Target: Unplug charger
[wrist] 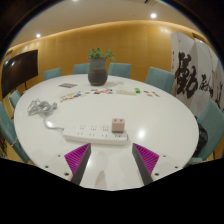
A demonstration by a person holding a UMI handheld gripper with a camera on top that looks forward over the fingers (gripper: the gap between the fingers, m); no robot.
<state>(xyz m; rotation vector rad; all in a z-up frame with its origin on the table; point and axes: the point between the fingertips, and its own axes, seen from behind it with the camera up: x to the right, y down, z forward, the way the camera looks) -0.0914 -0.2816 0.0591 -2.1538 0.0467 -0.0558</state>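
Note:
A white power strip (98,131) lies on the round white table (150,115), just ahead of my fingers. A small pinkish-brown charger (118,126) stands plugged into its right end. A tangle of grey cable (42,109) lies to the left, farther along the table. My gripper (112,157) is open, its magenta pads (78,155) spread wide on either side with nothing between them. The charger sits beyond the fingertips, slightly right of the middle.
A potted plant (98,68) stands at the table's far side, with small items (110,93) scattered in front of it. Teal chairs (160,77) ring the table. A dark screen (20,68) hangs on the left wall and a calligraphy banner (192,70) on the right.

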